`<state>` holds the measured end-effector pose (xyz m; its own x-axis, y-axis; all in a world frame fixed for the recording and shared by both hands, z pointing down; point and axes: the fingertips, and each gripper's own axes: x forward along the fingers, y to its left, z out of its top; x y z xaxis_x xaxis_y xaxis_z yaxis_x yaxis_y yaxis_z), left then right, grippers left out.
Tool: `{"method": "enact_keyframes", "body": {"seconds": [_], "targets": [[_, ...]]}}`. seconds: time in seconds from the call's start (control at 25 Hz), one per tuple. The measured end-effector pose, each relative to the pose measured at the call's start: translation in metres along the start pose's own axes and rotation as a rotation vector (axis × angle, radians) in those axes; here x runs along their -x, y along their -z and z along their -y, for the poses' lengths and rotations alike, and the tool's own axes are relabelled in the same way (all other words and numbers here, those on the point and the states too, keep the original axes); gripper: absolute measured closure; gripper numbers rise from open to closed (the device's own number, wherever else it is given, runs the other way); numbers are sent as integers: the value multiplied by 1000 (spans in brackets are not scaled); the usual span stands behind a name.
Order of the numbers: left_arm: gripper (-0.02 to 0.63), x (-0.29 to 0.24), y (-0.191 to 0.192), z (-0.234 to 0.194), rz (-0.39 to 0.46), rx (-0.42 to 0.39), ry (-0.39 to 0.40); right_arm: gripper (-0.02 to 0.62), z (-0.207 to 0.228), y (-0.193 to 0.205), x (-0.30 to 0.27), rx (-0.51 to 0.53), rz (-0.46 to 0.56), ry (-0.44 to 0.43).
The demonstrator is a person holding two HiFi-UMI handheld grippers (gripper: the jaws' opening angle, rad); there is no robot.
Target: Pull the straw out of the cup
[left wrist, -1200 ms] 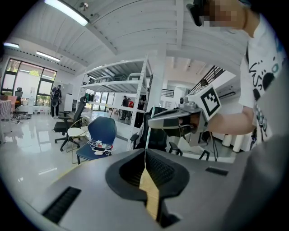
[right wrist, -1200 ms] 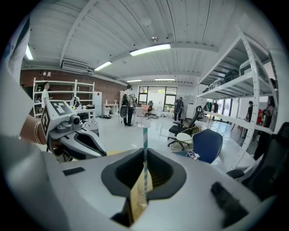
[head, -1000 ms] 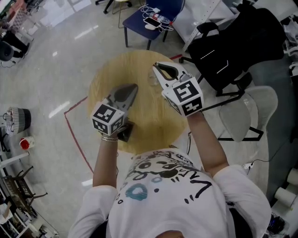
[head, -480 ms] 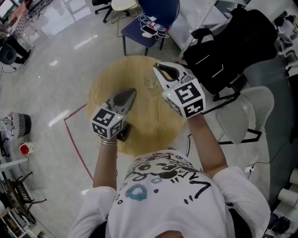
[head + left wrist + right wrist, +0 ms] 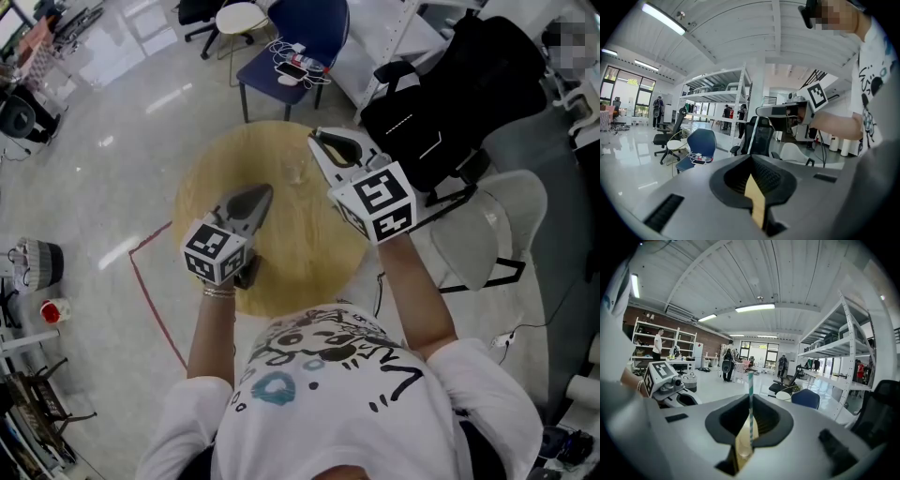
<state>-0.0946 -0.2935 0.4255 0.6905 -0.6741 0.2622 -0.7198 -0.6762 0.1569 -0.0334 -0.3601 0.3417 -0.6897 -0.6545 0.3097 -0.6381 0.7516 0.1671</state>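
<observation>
right gripper (image 5: 749, 430): I read its jaws as drawn in to a narrow slit, pinching the straw.
straw (image 5: 750, 401): striped teal and white, upright, with its top rising past the far edge of the jaws.
cup (image 5: 740, 449): clear; I see only part of it, through the slit at the foot of the straw.
left gripper (image 5: 688, 399): low on my left and well apart, marker cube on top.
chair (image 5: 806, 398): blue, on the floor beyond the jaws to the right.
shelving (image 5: 848, 348): white racks along the right side.
people (image 5: 727, 364): several standing far off on the pale floor.
ceiling lamp (image 5: 754, 308): a long strip, lit.
</observation>
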Motion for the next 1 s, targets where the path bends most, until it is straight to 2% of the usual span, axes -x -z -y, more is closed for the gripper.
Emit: {"method": "enact_keyframes", "body": {"seconds": [0.36,1.0], "targets": [[591,-8,1,6,-14,-4,21,555,9,12,9,-18,-16,21],[591,-19,13,2,-49,24,24,555,17,63,-2,-90,-81,6]]}}
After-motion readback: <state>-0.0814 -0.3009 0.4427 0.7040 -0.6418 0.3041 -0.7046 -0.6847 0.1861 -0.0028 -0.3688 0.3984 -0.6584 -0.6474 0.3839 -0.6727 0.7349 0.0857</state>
